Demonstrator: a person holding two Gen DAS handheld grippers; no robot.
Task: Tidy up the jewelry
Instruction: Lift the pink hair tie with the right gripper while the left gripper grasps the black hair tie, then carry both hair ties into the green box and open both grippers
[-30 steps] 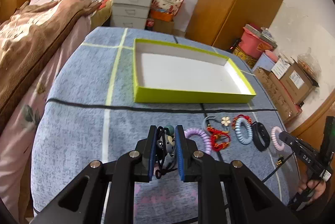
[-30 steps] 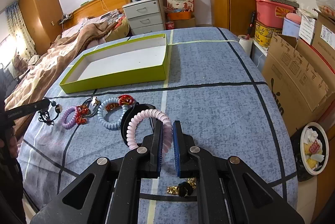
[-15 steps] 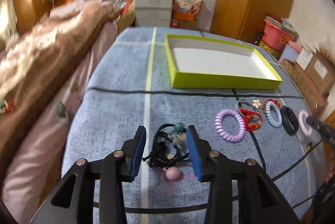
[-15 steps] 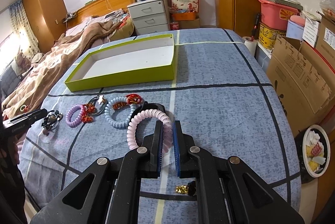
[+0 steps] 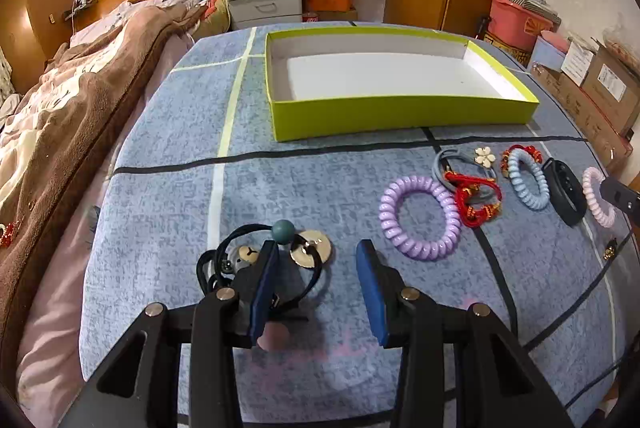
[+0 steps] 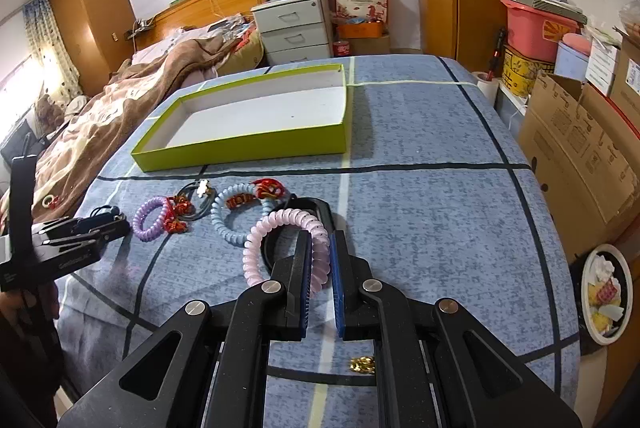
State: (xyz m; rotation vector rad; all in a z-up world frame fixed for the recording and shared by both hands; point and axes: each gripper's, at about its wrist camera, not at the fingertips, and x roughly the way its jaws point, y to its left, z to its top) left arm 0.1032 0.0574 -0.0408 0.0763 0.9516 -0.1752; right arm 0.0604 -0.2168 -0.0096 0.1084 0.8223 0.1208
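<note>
My left gripper (image 5: 318, 268) stands open just above the blue cloth. A bunch of black hair ties (image 5: 276, 252) with a green bead, gold discs and a bear charm lies on the cloth at its left finger, free of the pads. My right gripper (image 6: 320, 244) is shut on a pink spiral hair tie (image 6: 288, 220), which rests on a black band (image 6: 304, 206). Between the grippers lie a purple spiral tie (image 5: 418, 218), a red knotted bracelet (image 5: 476, 200) and a blue spiral tie (image 5: 528, 184). The green box (image 5: 400, 112) sits behind them with a bare white floor.
A bed with a brown blanket (image 5: 80, 88) runs along the table's left side. Cardboard boxes (image 6: 580, 148) and a bowl on the floor (image 6: 606, 294) stand off the right edge. A small gold piece (image 6: 362, 364) lies under my right gripper.
My left gripper opened and let go of the black hair ties, which now lie on the cloth, and it dropped lower. My right gripper kept still on the pink tie.
</note>
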